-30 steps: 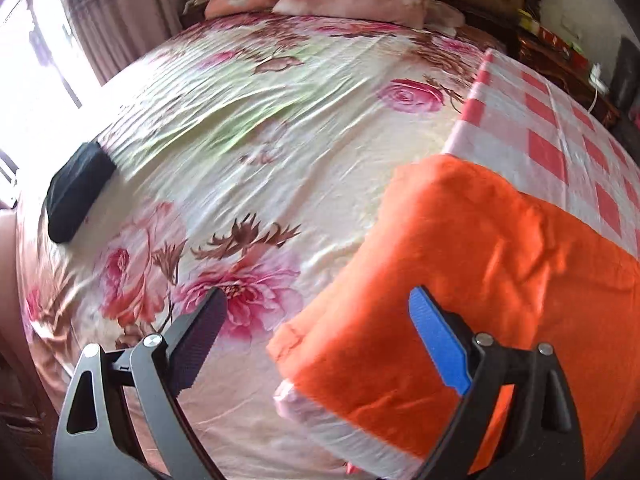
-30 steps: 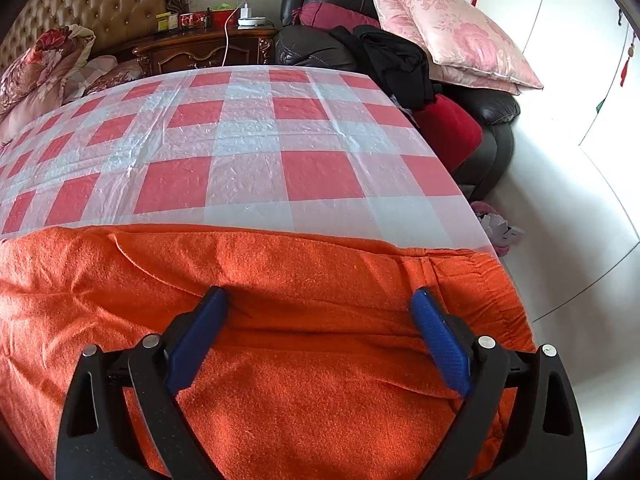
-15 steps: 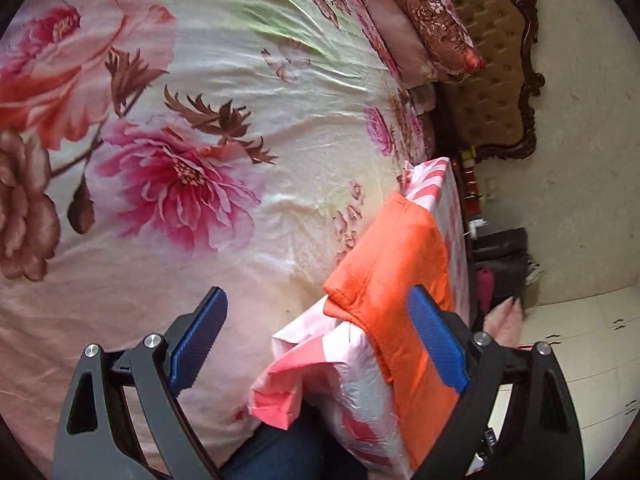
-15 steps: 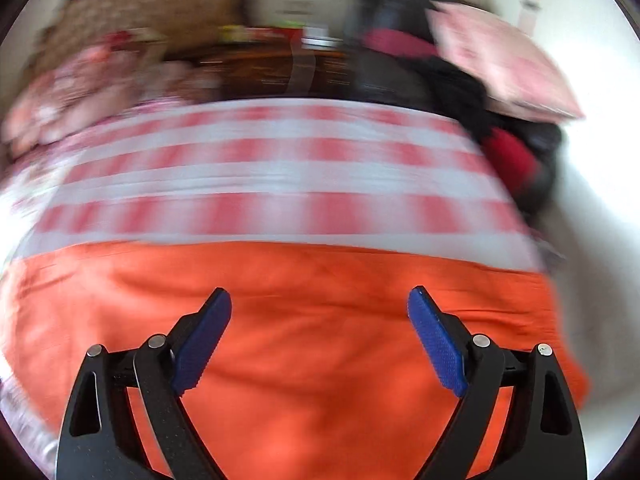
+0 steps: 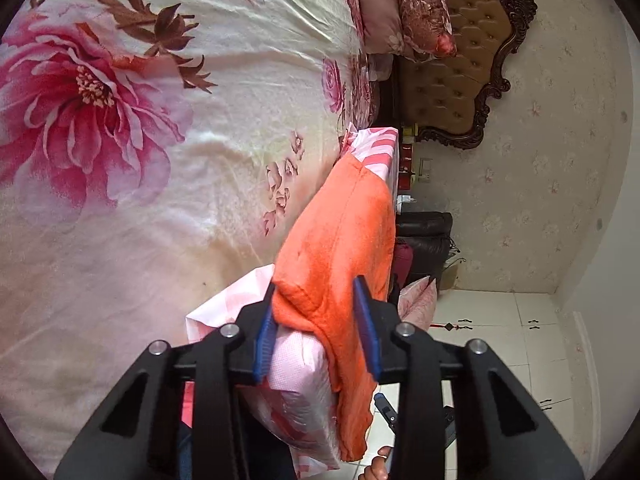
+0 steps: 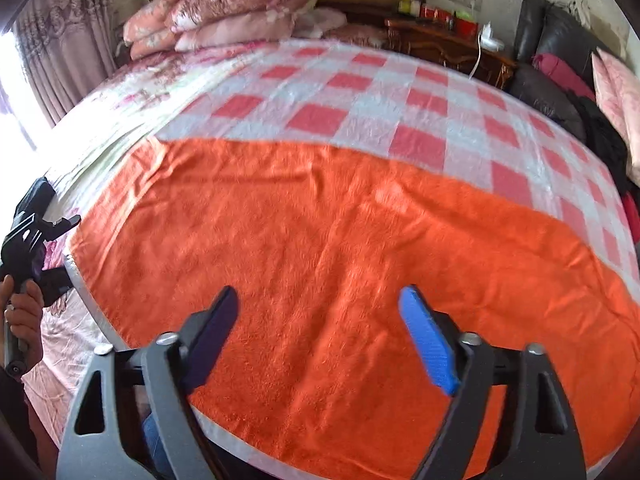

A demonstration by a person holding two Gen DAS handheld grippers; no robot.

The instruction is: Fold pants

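Note:
The orange pants (image 6: 340, 248) lie flat on a red-and-white checked sheet (image 6: 400, 92) on the bed. In the left wrist view, rolled sideways, my left gripper (image 5: 316, 332) has closed around the near left corner of the pants (image 5: 340, 240) together with the checked sheet's edge (image 5: 296, 376). Its blue pads (image 5: 366, 328) press the cloth from both sides. My right gripper (image 6: 320, 340) is open and empty, hovering over the near middle of the pants. The left gripper also shows in the right wrist view (image 6: 36, 236), at the pants' left end.
The floral bedspread (image 5: 120, 140) spreads left of the pants. Pillows (image 6: 224, 12) and a tufted headboard (image 5: 452, 60) are at the far end. A wooden nightstand (image 6: 444, 40) and a black sofa (image 6: 560, 80) with cushions stand beyond the bed's right side.
My left gripper rolled sideways, moved in to the pants' corner and closed on it with the sheet edge. My right gripper swung left over the pants and stayed open.

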